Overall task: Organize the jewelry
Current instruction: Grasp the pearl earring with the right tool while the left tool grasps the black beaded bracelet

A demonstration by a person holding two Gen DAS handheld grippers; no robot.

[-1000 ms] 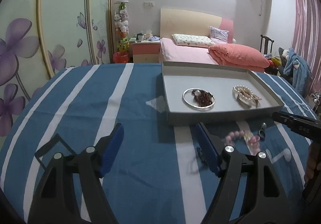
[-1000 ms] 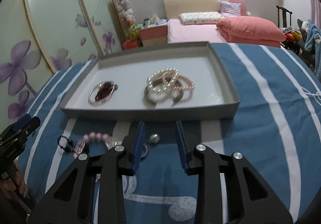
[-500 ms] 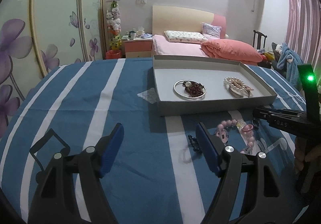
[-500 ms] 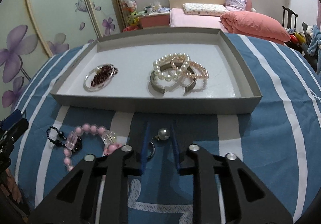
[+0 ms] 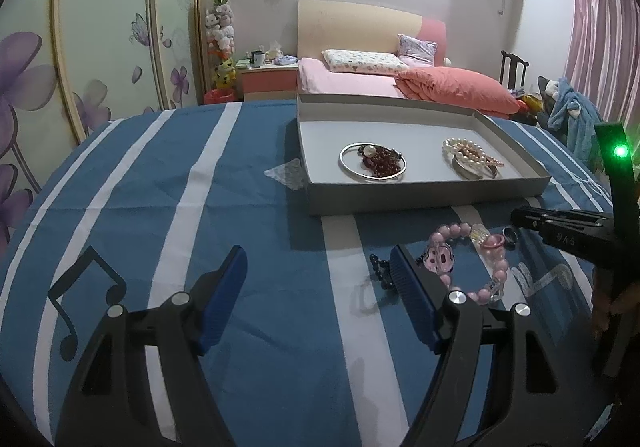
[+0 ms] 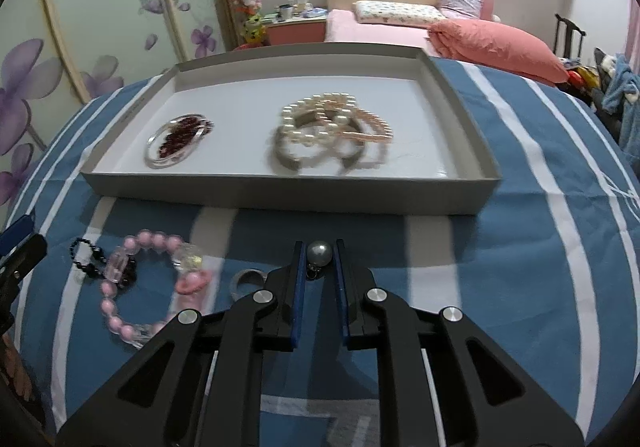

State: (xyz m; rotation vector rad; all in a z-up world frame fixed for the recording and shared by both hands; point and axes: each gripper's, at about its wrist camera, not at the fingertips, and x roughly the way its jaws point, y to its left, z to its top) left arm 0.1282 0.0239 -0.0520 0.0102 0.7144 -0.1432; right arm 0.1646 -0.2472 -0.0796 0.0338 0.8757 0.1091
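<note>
Blue-and-white striped cloth [image 5: 248,215] fills the left wrist view, and the left gripper [image 5: 316,287] hovers over it with its jaws spread wide and nothing between them, as they were a second ago. Compared with then, the grey tray [image 5: 424,199] sits further off and the pink bead bracelet [image 5: 472,259] now shows in full beside the right-hand blue pad. A silver bangle with dark red beads [image 5: 374,162] and a heap of pearl bracelets [image 5: 470,159] lie inside the tray. At the right edge the right gripper's dark tip reaches in beside the pink bracelet.

From the right wrist view, the right gripper [image 6: 318,255] has just been closing: its jaws, clearly parted a second ago, now stand narrow with the grey pearl pendant [image 6: 319,253] pinched between the blue pads, in front of the tray's near wall [image 6: 280,195]. A small ring [image 6: 246,281] and the pink bracelet [image 6: 156,279] lie on the cloth just left of it, with a black bead chain [image 6: 86,259] further left.
</note>
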